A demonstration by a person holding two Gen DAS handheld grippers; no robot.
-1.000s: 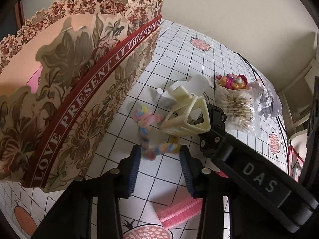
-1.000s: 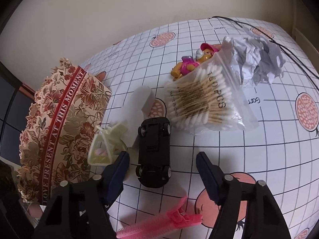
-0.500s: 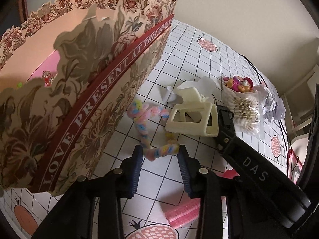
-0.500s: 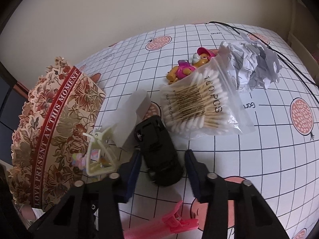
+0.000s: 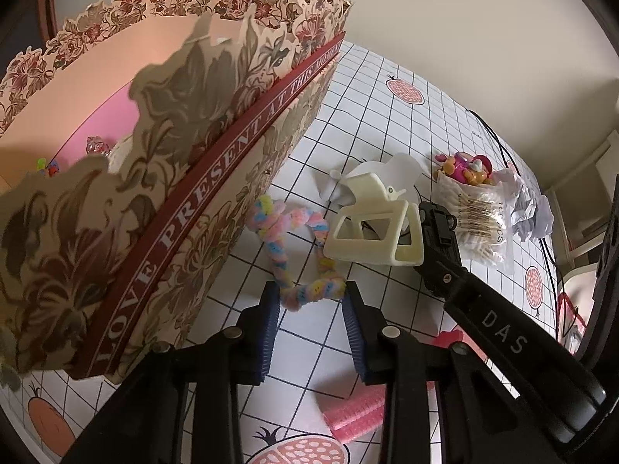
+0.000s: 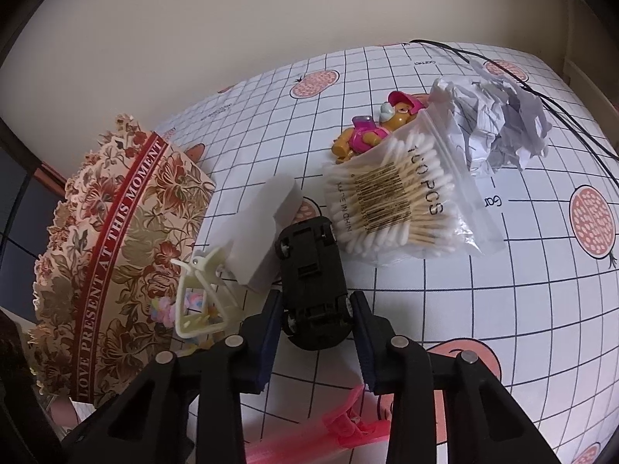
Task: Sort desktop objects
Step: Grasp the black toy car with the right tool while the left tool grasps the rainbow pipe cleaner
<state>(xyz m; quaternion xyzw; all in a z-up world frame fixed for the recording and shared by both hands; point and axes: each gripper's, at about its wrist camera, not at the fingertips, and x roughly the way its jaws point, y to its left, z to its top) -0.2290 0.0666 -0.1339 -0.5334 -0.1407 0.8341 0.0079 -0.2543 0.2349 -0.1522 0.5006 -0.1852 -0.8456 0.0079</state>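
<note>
My left gripper (image 5: pixel 311 301) is shut on a pastel chenille loop (image 5: pixel 296 247), lifted beside the floral paper box (image 5: pixel 174 178). A cream hair claw clip (image 5: pixel 373 232) hangs on the loop and also shows in the right wrist view (image 6: pixel 201 294). My right gripper (image 6: pixel 315 321) is shut on an upturned black toy car (image 6: pixel 311 278), which reaches into the left wrist view (image 5: pixel 439 239). A white block (image 6: pixel 263 232) lies just left of the car.
A bag of cotton swabs (image 6: pixel 398 201), a pink and orange toy figure (image 6: pixel 371 127) and crumpled paper (image 6: pixel 499 127) lie at the back right. A pink clip (image 6: pixel 348 425) lies under the grippers. A black cable (image 6: pixel 561 116) runs along the right. The box holds small items (image 5: pixel 94 145).
My left gripper closed on the chenille loop and lifted it, the claw clip rising with it. My right gripper moved in and closed on the black car.
</note>
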